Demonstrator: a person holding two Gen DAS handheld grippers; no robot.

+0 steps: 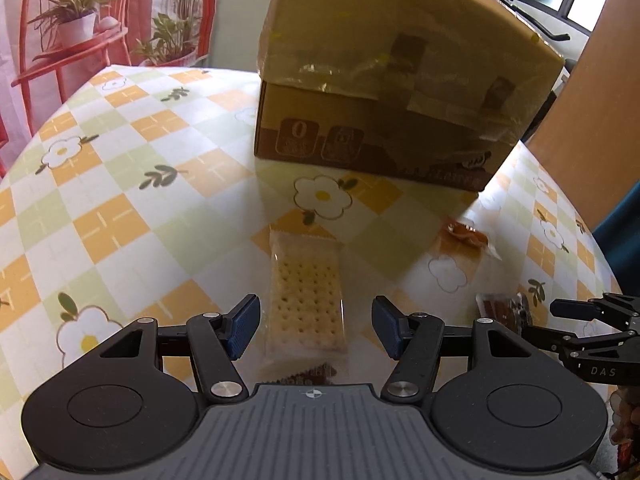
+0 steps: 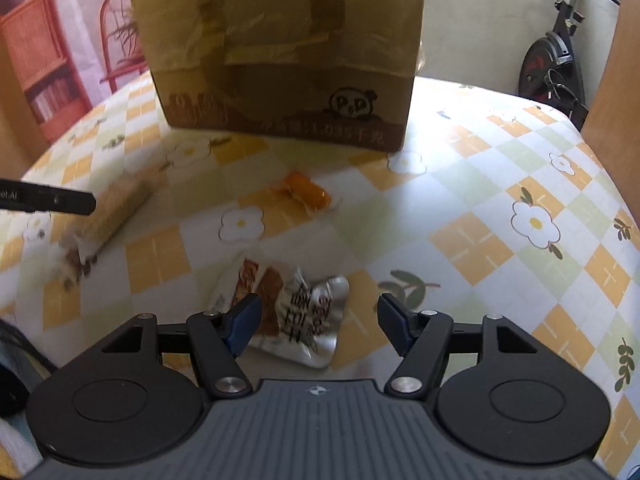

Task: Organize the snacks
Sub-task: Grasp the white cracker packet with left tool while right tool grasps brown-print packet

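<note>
1. Crackers (image 1: 306, 300) are lying between the left gripper (image 1: 316, 326)'s wide jaws, near the box (image 1: 384, 92).
2. Right gripper (image 2: 320, 326) is straddling the foil packet (image 2: 296, 316), jaws wide.
3. Squeezing hard is risking crushed crackers, I judge; the foil could slip out.

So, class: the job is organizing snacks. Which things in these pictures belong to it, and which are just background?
Belongs to the job:
- cracker packet
- silver snack packet
- orange wrapped sweet
- cardboard box
- left tongs, right tongs

Just background:
- potted plants
- red chair
- exercise bike
</note>
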